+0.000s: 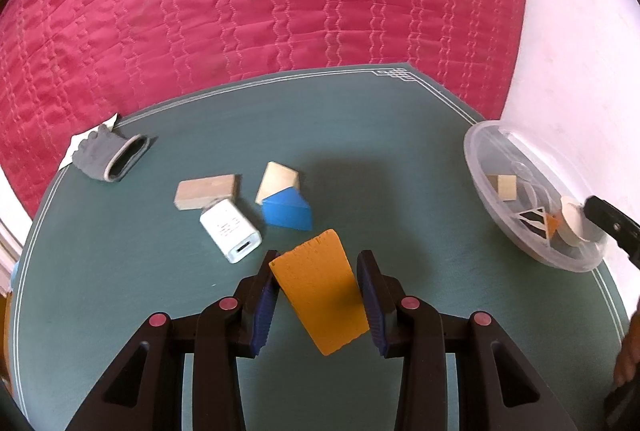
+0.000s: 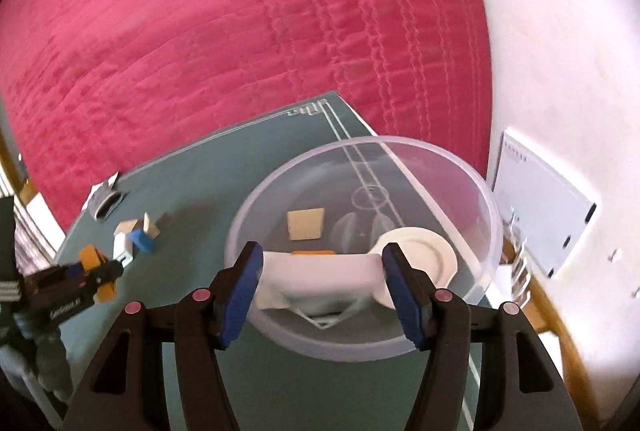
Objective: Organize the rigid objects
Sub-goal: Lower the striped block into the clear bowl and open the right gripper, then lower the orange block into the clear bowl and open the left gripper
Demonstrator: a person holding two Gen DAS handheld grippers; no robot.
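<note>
An orange block is held clamped in the left gripper above the table's near edge, to be carried to the clear bowl at the right corner (where a white piece sits between the right gripper's parted fingers).

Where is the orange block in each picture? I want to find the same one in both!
Left wrist view: the orange block sits low in the middle, clamped between the left gripper fingers, above the green table.
Right wrist view: the same orange block is small at the far left edge, in that gripper.
Shared landmark: the clear plastic bowl, at the right edge in the left view and in the centre of the right view.
</note>
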